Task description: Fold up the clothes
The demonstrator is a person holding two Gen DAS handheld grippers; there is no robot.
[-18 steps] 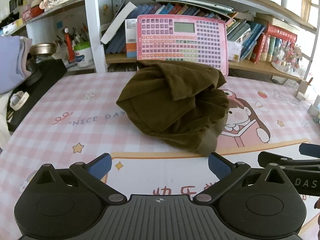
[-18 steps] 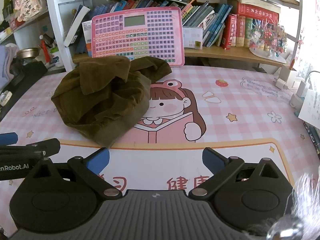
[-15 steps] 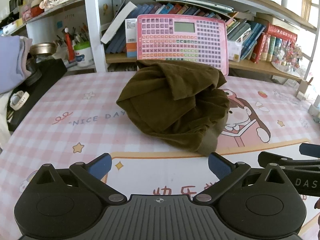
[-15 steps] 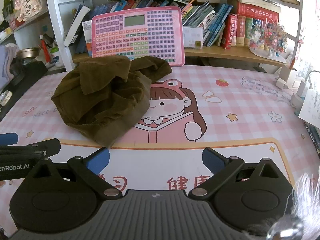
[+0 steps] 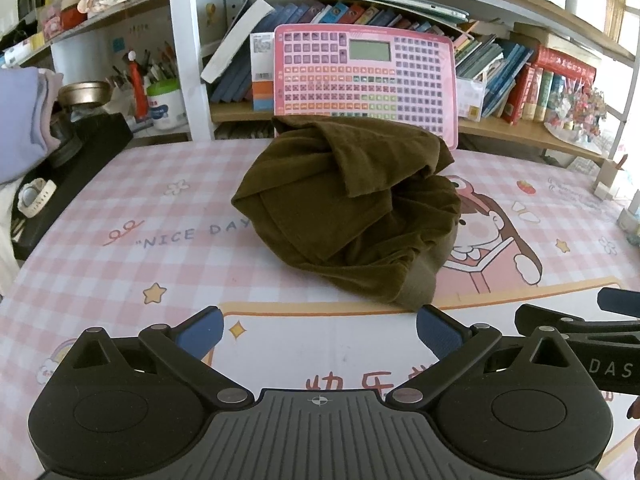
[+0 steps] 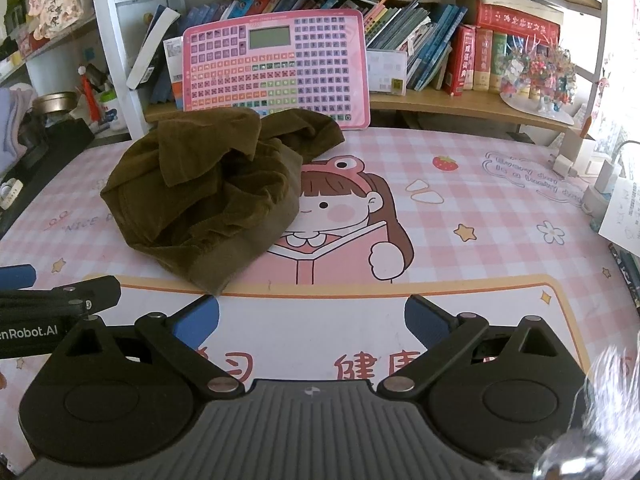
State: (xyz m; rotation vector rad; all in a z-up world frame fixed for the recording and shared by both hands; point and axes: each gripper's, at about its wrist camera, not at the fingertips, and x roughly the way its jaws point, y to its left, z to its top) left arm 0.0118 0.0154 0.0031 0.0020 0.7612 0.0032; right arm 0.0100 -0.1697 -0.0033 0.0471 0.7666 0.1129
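A crumpled olive-brown garment [image 5: 344,208] lies in a heap on the pink checked table mat [image 5: 120,236]; it also shows in the right wrist view [image 6: 208,196], left of centre. My left gripper [image 5: 319,330] is open and empty, a short way in front of the heap's near edge. My right gripper [image 6: 312,318] is open and empty, in front and to the right of the heap. Each gripper shows at the edge of the other's view.
A pink button-board toy [image 5: 364,80] leans against the bookshelf just behind the garment. Books [image 6: 440,52] fill the shelf. A black box with a watch [image 5: 36,196] sits at the left edge. Chargers and paper [image 6: 600,184] lie at the right edge.
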